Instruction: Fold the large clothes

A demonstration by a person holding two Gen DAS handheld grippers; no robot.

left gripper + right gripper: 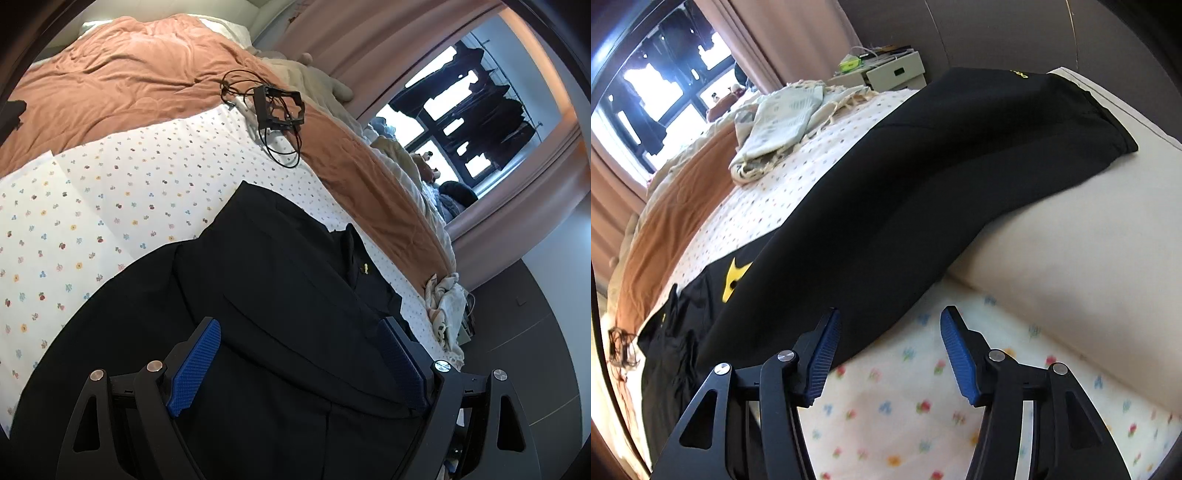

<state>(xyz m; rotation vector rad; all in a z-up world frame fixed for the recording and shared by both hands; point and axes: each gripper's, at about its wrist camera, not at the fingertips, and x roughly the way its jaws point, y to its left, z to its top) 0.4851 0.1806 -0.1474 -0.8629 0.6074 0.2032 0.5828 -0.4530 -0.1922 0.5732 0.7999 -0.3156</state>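
Presently, garment: a large black jersey garment (923, 177) with a yellow emblem (733, 280) lay stretched flat across the white flower-printed bedsheet (110, 206), one dark end reaching toward 1 o'clock in the right wrist view.
Left gripper: the left gripper (299, 354) stood spread wide, blue ribbed pads (194, 369) hovering over the black cloth at 6 o'clock, nothing pinched.
Right gripper: the right gripper (890, 350) was parted with nothing between its pads, the left pad over the garment's edge and the right pad over bare sheet.
Bedding: an orange-brown quilt (122, 85) covered the far half at 11 o'clock.
Clutter: a black square frame with looped cable (279, 110) sat at 12 o'clock; a pale fringed cloth (779, 122) lay bunched at 10 o'clock.
Risk, double grab: pads closing at the hem could probably catch the sheet with the jersey and drag it.
Risk, uneven fold: a grip on only one layer might leave the fold skewed.
Risk, snag: a sweep toward the cable could tangle it.
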